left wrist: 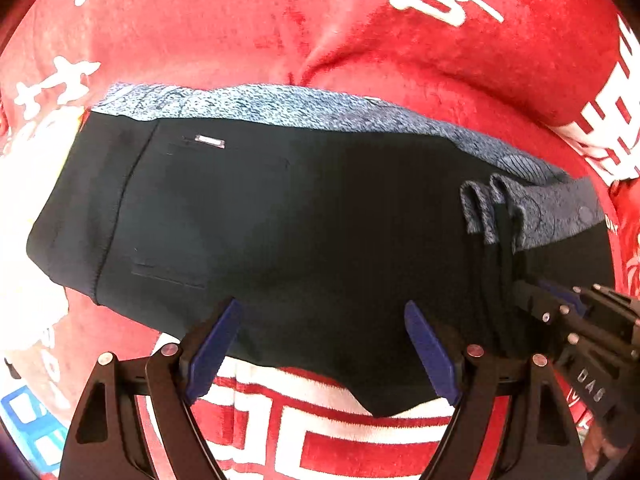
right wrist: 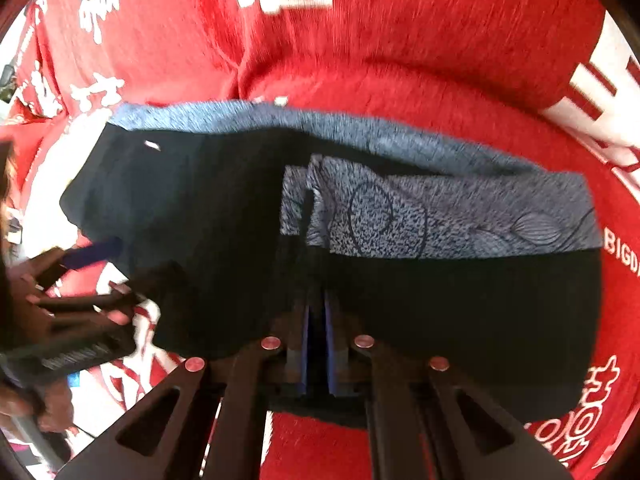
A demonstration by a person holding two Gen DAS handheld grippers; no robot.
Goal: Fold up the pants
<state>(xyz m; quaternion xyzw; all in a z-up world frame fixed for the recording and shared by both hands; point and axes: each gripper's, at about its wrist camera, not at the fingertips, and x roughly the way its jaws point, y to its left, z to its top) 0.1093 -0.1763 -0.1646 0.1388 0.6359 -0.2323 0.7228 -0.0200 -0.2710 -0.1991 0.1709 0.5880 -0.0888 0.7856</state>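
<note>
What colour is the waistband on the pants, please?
Speckled blue-grey waistband, clearest in the right wrist view.

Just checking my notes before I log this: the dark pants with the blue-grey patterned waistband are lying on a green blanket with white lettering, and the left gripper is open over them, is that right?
Not quite. The blanket is red, not green, as the left wrist view shows. The rest holds: the pants are dark with a blue-grey patterned waistband, the lettering is white, and the left gripper stands open over them.

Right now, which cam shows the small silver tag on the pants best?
Left wrist: the silver tag is sharp, a clear bar on the dark pants under the patterned waistband. Right wrist shows it only as a small blurred fleck near the left end.
</note>
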